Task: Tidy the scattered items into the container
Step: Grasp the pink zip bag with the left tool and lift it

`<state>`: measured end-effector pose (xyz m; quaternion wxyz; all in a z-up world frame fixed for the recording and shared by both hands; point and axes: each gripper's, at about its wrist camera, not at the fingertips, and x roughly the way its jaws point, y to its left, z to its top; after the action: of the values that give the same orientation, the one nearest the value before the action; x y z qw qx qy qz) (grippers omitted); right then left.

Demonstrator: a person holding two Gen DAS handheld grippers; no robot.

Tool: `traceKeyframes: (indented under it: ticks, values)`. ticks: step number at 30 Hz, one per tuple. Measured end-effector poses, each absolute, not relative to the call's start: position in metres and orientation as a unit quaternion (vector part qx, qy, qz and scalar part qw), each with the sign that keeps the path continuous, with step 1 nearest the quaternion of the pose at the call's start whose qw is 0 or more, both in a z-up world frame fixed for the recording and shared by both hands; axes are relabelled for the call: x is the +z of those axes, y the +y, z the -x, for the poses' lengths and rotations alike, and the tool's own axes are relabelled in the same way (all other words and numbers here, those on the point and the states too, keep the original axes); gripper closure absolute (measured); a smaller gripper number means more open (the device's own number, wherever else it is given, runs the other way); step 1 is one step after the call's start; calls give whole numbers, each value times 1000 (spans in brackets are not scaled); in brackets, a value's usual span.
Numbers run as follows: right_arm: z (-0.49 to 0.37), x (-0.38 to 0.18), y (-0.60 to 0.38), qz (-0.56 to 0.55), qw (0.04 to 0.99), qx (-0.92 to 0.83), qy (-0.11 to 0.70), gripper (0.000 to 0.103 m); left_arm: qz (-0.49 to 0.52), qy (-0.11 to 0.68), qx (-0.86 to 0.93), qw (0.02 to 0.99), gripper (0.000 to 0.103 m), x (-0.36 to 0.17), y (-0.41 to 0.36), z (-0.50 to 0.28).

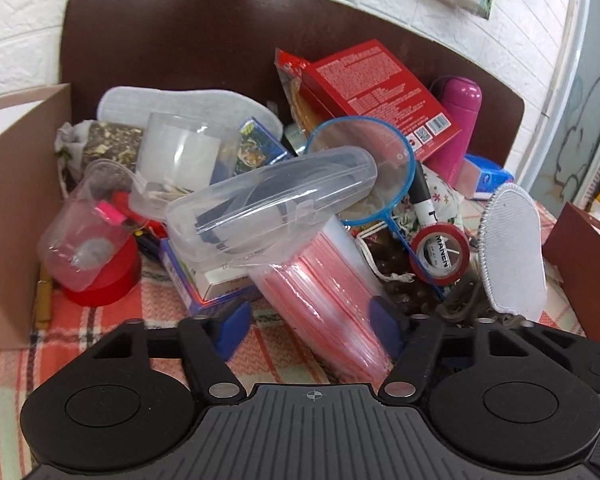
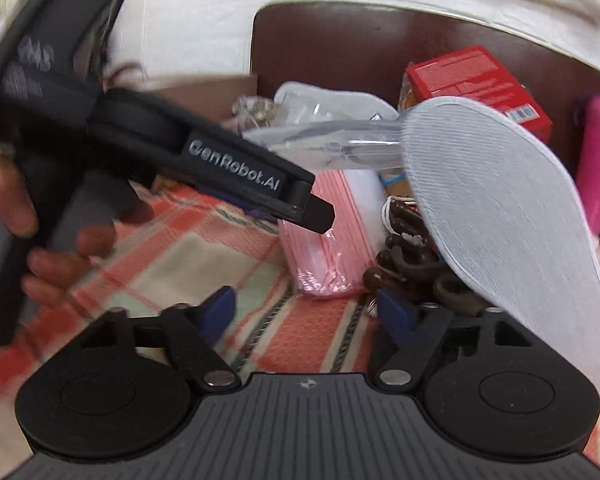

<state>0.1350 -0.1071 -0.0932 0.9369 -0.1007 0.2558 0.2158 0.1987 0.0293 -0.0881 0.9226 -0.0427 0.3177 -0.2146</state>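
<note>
Left wrist view, left to right. A cardboard box stands at the far left on the plaid cloth. Just beside it a clear cup lies tilted on a red tape roll. At centre a clear case rests across the heap, over a blue card box and a stack of zip bags. The left gripper is spread wide with nothing clamped; the zip bags run between its fingers. Behind sit a blue-rimmed sieve, a red box and a pink bottle. Nearer right lie a small red tape roll and a white insole, propped on edge.

Right wrist view: the right gripper is spread wide, empty, above the cloth, near the zip bags. The insole looms right.
</note>
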Motion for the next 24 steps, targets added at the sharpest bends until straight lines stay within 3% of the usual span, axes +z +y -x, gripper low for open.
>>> traceKeyframes:
  ticks: [3,7,10,15,19,24]
  values:
    - [-145,-99,-102,110,935,205,268,33,40,324,-222,919,36,-92,28,-204]
    - [-154,-98,-111,83,941,180,273,45,40,327,-228,916,33,-94,26,-211]
    - [-160,-97,-114,71,943,180,271,44,42,330,-232,914,33,-96,24,-218]
    - [-164,-101,-105,100,940,176,274,40,59,338,-246,907,54,-97,27,-223]
    - [-158,-97,-108,90,940,180,275,56,80,336,-249,905,64,-96,34,-216]
    - [-138,-88,-112,76,934,212,278,67,102,333,-237,907,69,-92,48,-191]
